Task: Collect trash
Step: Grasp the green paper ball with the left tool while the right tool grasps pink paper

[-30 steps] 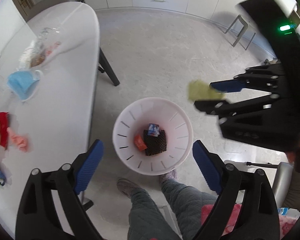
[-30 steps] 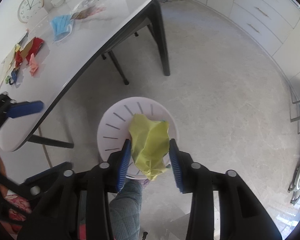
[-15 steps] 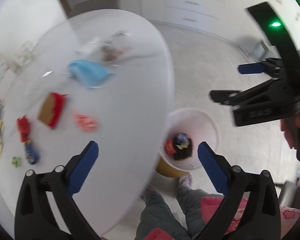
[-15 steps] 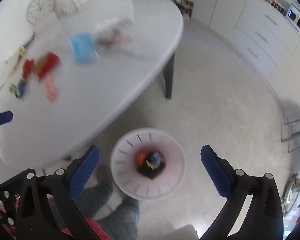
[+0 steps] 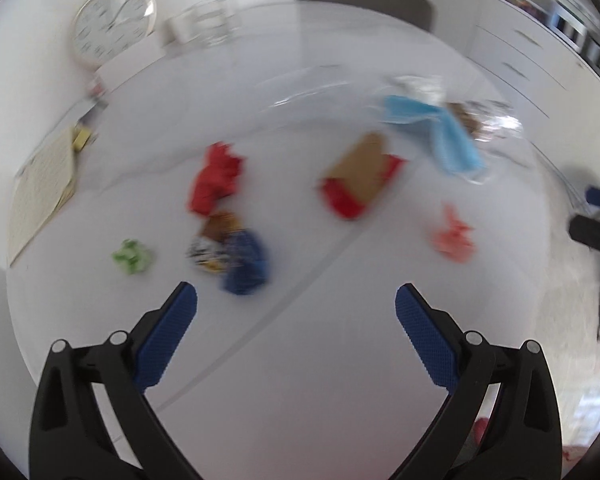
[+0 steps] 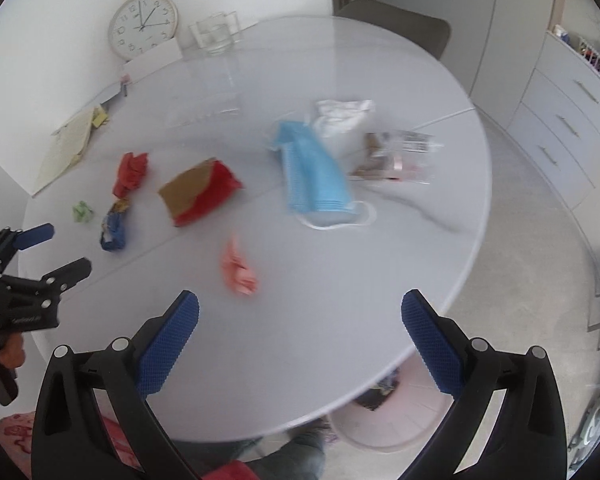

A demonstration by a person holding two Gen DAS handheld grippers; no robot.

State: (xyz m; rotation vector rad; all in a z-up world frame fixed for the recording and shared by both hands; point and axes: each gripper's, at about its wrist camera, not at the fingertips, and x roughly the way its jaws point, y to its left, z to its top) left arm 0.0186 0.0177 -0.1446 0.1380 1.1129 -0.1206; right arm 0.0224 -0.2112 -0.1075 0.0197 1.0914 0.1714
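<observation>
White round tabletop (image 6: 340, 280) carries the scattered trash: blue face mask (image 6: 316, 176), red-and-brown carton (image 6: 200, 192), pink scrap (image 6: 238, 270), red wad (image 6: 131, 172), blue wrapper (image 6: 114, 228), green scrap (image 6: 82, 211). Left tool (image 5: 296, 312) and right tool (image 6: 300, 318) both gape wide, nothing between their jaws, above the tabletop. Bin (image 6: 384, 420) sits on the floor under the tabletop's edge.
</observation>
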